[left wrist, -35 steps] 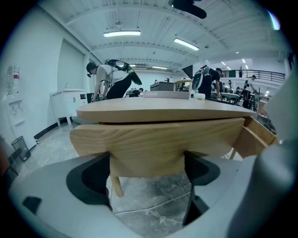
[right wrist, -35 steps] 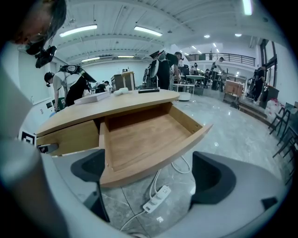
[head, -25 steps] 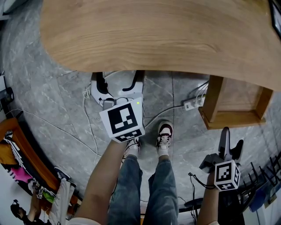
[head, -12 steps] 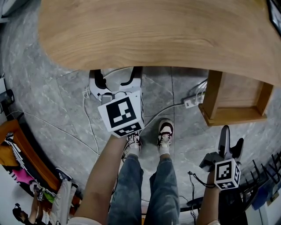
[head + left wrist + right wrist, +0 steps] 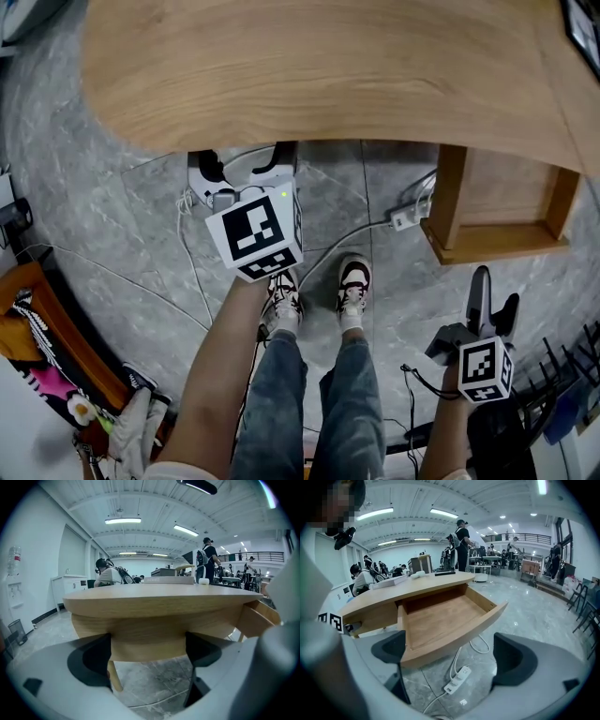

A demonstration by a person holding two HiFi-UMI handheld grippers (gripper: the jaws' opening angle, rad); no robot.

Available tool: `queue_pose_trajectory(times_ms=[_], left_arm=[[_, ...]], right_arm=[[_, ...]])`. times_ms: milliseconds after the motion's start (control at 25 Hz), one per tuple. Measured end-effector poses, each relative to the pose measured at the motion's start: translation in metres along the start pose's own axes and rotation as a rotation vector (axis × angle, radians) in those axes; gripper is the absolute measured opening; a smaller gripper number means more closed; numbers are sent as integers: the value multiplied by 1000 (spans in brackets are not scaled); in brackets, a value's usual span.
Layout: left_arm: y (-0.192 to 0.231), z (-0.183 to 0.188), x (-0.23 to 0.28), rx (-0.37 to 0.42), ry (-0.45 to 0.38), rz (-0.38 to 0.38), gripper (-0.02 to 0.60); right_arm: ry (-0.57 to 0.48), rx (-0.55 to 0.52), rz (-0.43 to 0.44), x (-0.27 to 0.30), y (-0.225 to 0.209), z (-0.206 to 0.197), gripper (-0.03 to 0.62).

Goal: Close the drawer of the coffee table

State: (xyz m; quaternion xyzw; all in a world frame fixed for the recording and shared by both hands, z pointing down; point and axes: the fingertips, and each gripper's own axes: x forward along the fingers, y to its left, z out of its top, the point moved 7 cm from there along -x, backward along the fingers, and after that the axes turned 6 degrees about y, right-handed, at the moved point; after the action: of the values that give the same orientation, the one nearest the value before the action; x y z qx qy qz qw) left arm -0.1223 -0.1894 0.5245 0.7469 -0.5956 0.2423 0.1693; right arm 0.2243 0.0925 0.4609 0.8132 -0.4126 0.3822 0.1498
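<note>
Raised a touch since a moment ago, the left gripper now sits closer to the near edge of the coffee table, while the right gripper and the drawer remain as they were.

Head view: the drawer stands pulled well out from under the table's right end, empty, its front panel facing the person. The left gripper's fingers are spread wide just under the tabletop's near edge. The right gripper hangs low, well apart from the drawer front, also spread. A white power strip and its cable lie on the grey stone-look floor between the shoes and the drawer.

Left gripper view: the left gripper is wide open on nothing, looking at the rounded, pale wood rim of the table; the drawer juts out at the far right.

Right gripper view: the right gripper, wide and empty, faces the drawer, a shallow wood-grain box with a curved front panel and no visible handle. The power strip lies below it.

Likely trouble: a push on one corner of that curved front could skew the drawer and jam it, and the cable could catch a foot stepping in.
</note>
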Motion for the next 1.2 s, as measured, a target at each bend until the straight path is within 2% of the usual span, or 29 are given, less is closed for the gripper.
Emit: queue_pose_trajectory(times_ms=[440,640,800,1000,1200], left_arm=[[6,2,-10,-45,15,-8,495],[8,-7,-35,-67,48,5,448],[1,-2,-66,-87,38,-1,368],[-20,16,-102,-52,13,-4,152],[-42,42,-125,-34,-25,-60,48]], right_arm=[[-12,31,3,-10,-8,-3,588],[-22,67,5,-21,-13,-4,588],[-40,88,6,-31,-20,-2,588],[-67,129,6,-49,-32,-4,588],[-108,185,4,-68,-43,-7,588]])
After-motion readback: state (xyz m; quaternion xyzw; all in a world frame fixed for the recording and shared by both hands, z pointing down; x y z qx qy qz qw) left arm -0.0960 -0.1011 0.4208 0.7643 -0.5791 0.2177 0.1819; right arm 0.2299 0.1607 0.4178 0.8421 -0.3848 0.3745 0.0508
